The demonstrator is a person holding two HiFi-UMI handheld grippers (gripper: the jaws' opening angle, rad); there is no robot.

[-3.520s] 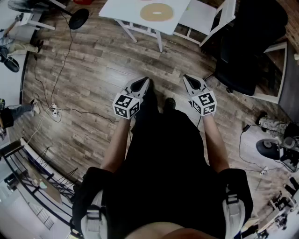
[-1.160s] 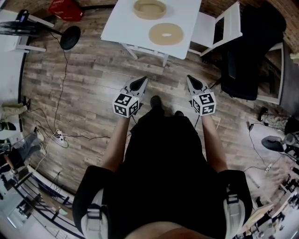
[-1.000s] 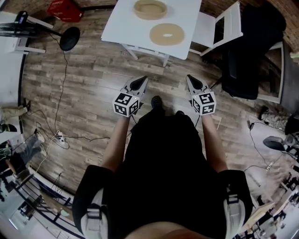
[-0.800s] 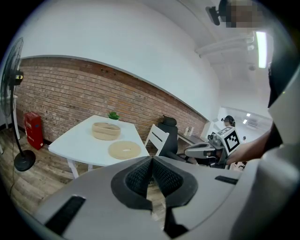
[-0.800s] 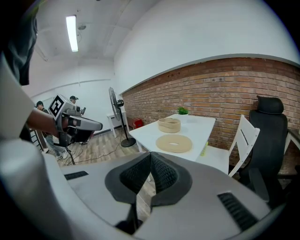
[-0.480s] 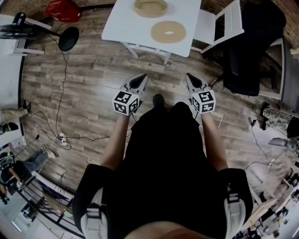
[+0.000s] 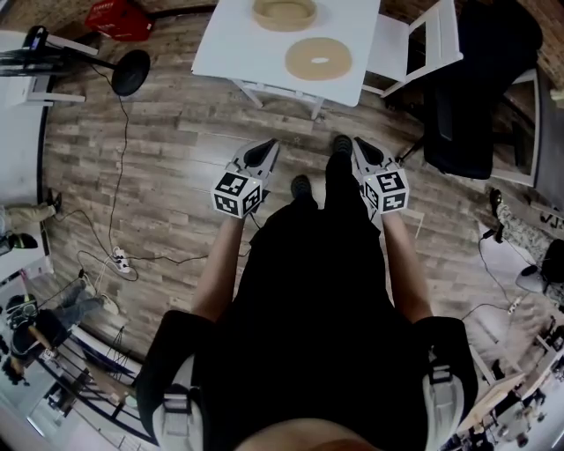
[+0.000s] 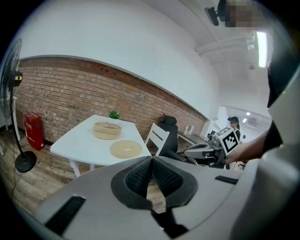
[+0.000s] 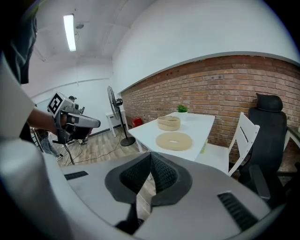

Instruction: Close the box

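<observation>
Wooden round box [image 7: 284,12] sits open near the far edge of the white bench [image 7: 229,44]. Its disc lid [image 7: 318,58] lies flat just beside it on your side, not touching it. You stand on the plank floor [image 7: 167,150], well short of the bench. Left gripper [image 7: 262,150] and right gripper [image 7: 361,150] both have their jaws pressed together with nothing between them. Both point toward the bench and slightly down.

Step in hand, as judged: the approach; closing has not begun. Get close enough that the lid is within easy reach before you open either gripper. The lid looks thin and lies flat, so plan an edge pinch, perhaps sliding it to the bench edge to get a jaw beneath. The pale mark at its centre may be a hole or a recess; it is too small to tell, so don't rely on it. Steady the box wall with the other gripper, lower the lid level, and check that it seats all round.
</observation>
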